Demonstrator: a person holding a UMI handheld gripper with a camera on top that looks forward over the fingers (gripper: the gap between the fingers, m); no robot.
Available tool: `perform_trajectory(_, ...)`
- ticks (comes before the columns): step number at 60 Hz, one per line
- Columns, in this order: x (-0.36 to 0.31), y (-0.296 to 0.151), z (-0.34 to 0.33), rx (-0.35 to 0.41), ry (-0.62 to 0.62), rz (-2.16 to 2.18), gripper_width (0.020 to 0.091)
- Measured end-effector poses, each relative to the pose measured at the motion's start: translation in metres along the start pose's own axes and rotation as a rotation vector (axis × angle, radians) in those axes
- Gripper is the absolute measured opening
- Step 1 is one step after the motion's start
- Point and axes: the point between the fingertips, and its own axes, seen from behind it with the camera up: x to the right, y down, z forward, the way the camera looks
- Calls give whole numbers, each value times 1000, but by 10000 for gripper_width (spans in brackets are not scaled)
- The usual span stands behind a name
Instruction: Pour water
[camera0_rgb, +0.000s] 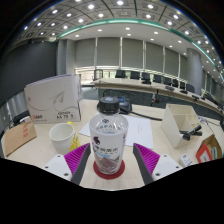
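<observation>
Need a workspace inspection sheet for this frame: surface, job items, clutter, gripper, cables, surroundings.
Surface: light table, mostly bare ahead of the fingers.
Job's things: capped water bottle upright on a red coaster, between the fingers; white cup beside it.
Clutter: white sign board, white box, small items at both table ends.
Gripper: gripper around the bottle; contact unclear.
Cables: nothing seen.
Surroundings: meeting room, long desks, black chairs, ceiling lights.
</observation>
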Motion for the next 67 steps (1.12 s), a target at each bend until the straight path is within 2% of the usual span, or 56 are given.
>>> perform_trajectory(7,7,-8,-32,-34,63,15,863)
perform_trajectory(19,-12,-17,-120,-137,137,77,865)
perform_trajectory(28,-39,-28,-205,-161,196,91,862)
perform_trajectory(47,-106,-28,-330,-161,273,55,859)
perform_trajectory(67,-135,-20,-365,-147,294,99,860)
